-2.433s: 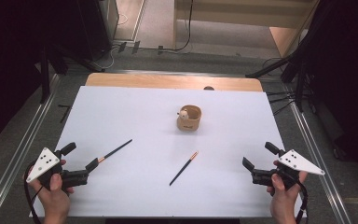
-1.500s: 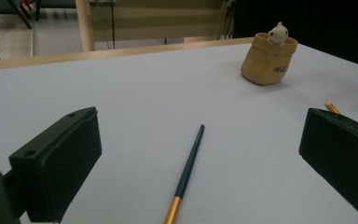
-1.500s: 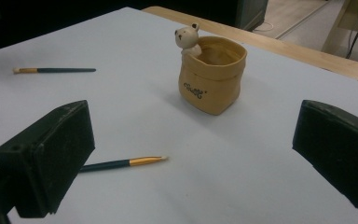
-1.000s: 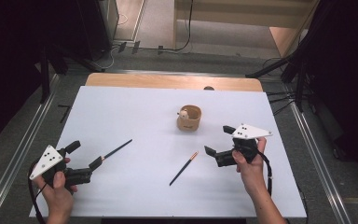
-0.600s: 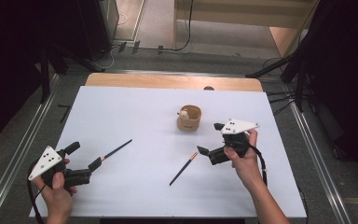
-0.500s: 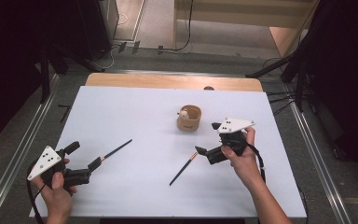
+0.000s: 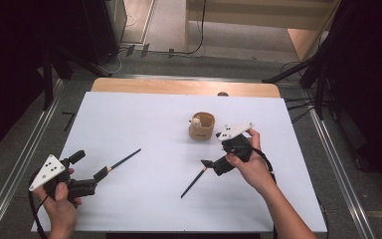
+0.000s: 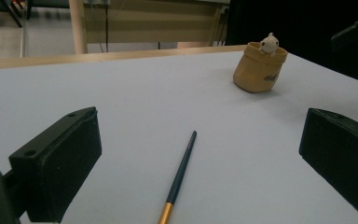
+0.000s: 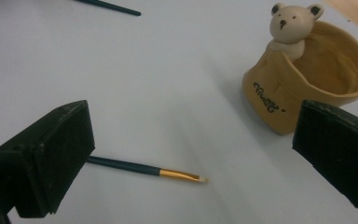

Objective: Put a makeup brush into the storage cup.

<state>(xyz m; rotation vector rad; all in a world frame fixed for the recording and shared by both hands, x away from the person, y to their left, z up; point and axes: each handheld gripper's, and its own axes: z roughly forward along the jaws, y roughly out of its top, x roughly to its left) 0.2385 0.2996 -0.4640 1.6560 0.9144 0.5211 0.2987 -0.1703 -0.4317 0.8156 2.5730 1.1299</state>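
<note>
Two thin brushes lie on the white table (image 7: 144, 119). One brush (image 7: 193, 183), dark-handled with a gold ferrule and a pale tip, lies flat right below the right gripper (image 7: 214, 165); in the right gripper view this brush (image 9: 145, 170) sits between the spread jaws, its handle running under the left jaw and its tip pointing toward the middle of the gap. The jaws stand wide apart and touch nothing, so the right gripper is released and hovers over the ferrule end. Just beyond the right jaw stands a tan cup (image 9: 310, 84) with a small bear figure (image 9: 290, 23) leaning on its rim, near the gripper but apart from the brush.

A second brush (image 7: 124, 160) lies in front of the left gripper (image 7: 87, 172), well apart from the first. In the left gripper view it runs up the middle of the gap, gold ferrule nearest, clear of both jaws; that gripper too is released, grasping nothing.
</note>
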